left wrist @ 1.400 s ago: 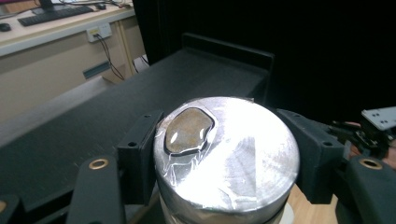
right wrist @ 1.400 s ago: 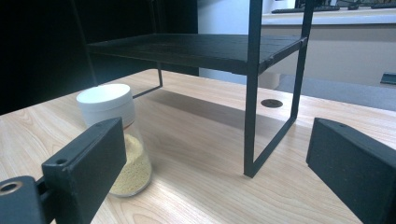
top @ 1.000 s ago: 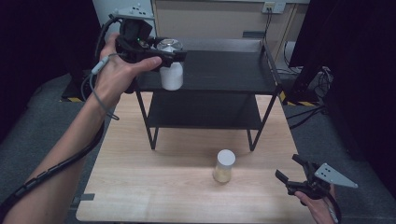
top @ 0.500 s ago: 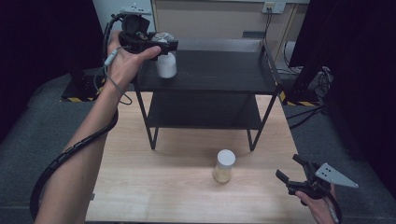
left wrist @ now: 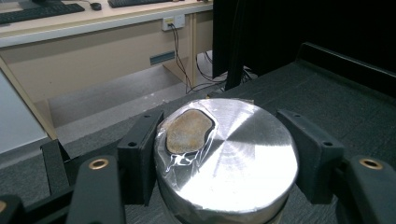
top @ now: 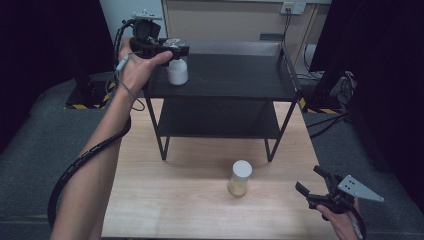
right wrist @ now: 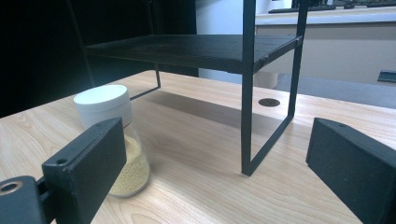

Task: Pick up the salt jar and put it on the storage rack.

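A white jar [top: 177, 74] with a shiny metal lid [left wrist: 243, 149] stands at the left end of the black shelf's top board [top: 235, 75]. My left gripper [top: 176, 50] is shut on it just under the lid, with the pads [left wrist: 140, 149] pressed on both sides. Plastic film and a brown patch show on the lid. A second jar [top: 241, 177] with a white cap and yellow grains stands on the wooden table in front of the shelf. My right gripper [top: 308, 178] hovers open near the table's front right corner, and that jar [right wrist: 102, 107] sits beyond its left jaw.
The two-tier black metal shelf [right wrist: 187, 49] stands at the back of the wooden table [top: 200, 200], its legs [right wrist: 246, 116] ahead of the right gripper. Dark curtains flank the table. A desk and wall sockets lie behind the shelf.
The left hand has carried the metal-lidded jar a little left and farther back over the top board and lowered it. The right gripper and the white-capped jar have stayed put.
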